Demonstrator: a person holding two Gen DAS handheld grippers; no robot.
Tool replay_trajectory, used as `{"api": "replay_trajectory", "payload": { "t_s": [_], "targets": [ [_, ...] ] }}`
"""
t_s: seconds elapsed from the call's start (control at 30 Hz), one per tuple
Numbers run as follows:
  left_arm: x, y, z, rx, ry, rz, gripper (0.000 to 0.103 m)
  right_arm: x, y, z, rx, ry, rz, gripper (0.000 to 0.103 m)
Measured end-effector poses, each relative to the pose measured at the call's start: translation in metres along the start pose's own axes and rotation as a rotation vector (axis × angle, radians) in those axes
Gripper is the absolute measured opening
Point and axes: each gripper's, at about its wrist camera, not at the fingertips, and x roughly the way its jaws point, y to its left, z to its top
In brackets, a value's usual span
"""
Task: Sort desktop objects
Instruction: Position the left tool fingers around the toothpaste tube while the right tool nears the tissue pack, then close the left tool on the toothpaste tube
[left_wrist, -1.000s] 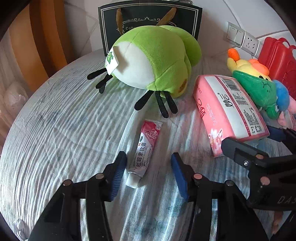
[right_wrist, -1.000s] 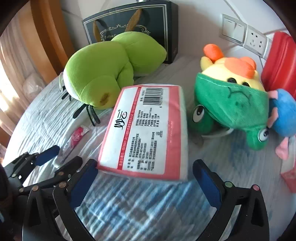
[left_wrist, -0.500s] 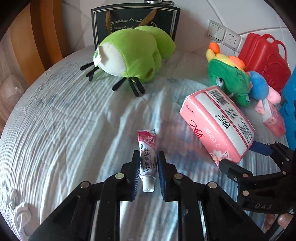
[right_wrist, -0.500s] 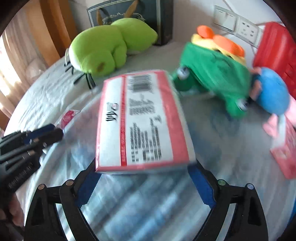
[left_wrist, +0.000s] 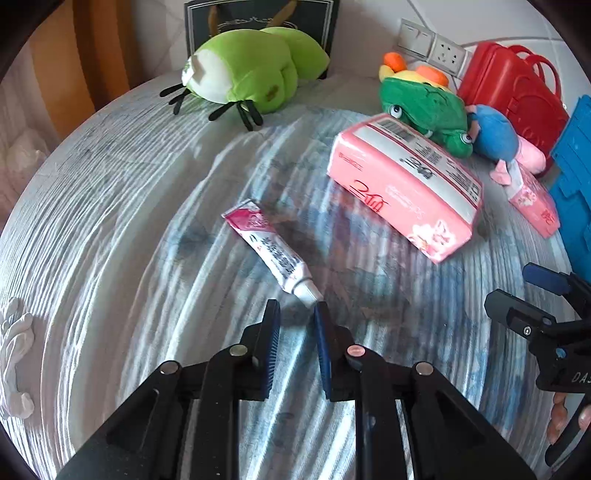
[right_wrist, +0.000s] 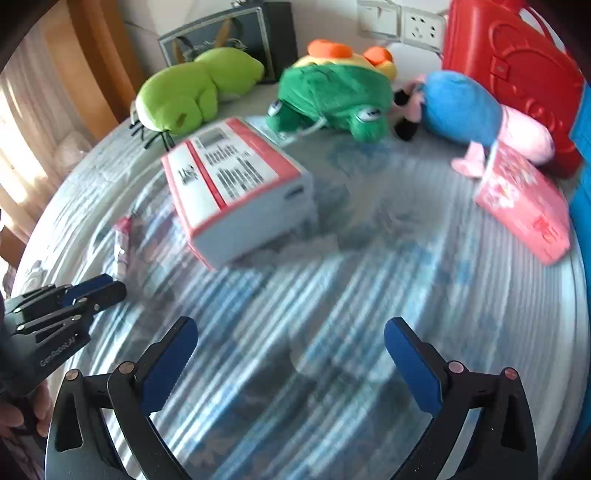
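Left gripper (left_wrist: 297, 314) near pink-white ointment tube (left_wrist: 271, 248).

Three plush toys are sitting here: a green bug (left_wrist: 251, 70), a green frog (left_wrist: 424, 107), a blue one (left_wrist: 495, 133). Two pink tissue packs (left_wrist: 402, 184) (left_wrist: 535, 201), one tube (left_wrist: 271, 247), one red case (left_wrist: 513, 88).
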Motion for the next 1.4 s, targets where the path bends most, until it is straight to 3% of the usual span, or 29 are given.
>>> {"api": "replay_trajectory", "payload": {
  "t_s": [0.1,0.17,0.3,0.43,0.6,0.77,0.83,0.9,0.97,1.07,1.13,1.2,1.27,1.33,1.4],
  "targets": [
    [0.003,0.011,0.007,-0.058,-0.01,-0.013,0.036,0.01,0.007,0.011,-0.08,-0.041,0.025,0.103],
    [0.007,0.012,0.012,-0.09,-0.021,0.009,0.055,0.021,0.02,0.014,-0.113,-0.062,0.023,0.103],
    [0.015,0.012,0.021,-0.145,-0.047,0.054,0.056,0.041,0.021,0.031,-0.151,-0.078,0.039,0.103],
    [0.024,0.009,0.03,-0.154,-0.066,0.122,0.056,0.071,0.016,0.037,-0.141,-0.014,0.08,0.103],
    [0.026,0.004,0.027,-0.109,-0.089,0.158,0.056,0.067,0.017,0.027,-0.159,-0.098,0.069,0.103],
    [0.026,0.004,0.029,-0.124,-0.073,0.167,0.058,0.067,0.021,0.028,-0.198,-0.075,0.056,0.103],
    [0.024,0.004,0.027,-0.133,-0.061,0.168,0.057,0.065,0.02,0.028,-0.204,-0.052,0.071,0.103],
    [0.02,0.006,0.023,-0.134,-0.067,0.179,0.046,0.054,0.016,0.028,-0.173,-0.104,0.134,0.102],
    [0.017,0.012,0.02,-0.14,-0.071,0.173,0.028,0.043,0.014,0.03,-0.174,-0.159,0.129,0.102],
    [0.014,0.023,0.019,-0.143,-0.061,0.162,0.019,0.049,0.016,0.038,-0.177,-0.134,0.126,0.102],
    [0.013,0.025,0.019,-0.144,-0.057,0.165,0.018,0.055,0.021,0.041,-0.185,-0.098,0.13,0.083],
    [0.012,0.025,0.018,-0.135,-0.057,0.157,0.018,0.055,0.029,0.039,-0.19,-0.072,0.174,0.077],
    [0.012,0.025,0.017,-0.119,-0.061,0.148,0.018,0.051,0.04,0.034,-0.232,-0.089,0.159,0.078],
    [0.012,0.025,0.018,-0.119,-0.059,0.144,0.018,0.05,0.043,0.035,-0.255,-0.113,0.142,0.095],
    [0.013,0.026,0.021,-0.122,-0.055,0.139,0.018,0.05,0.04,0.04,-0.26,-0.145,0.113,0.1]
  ]
}}
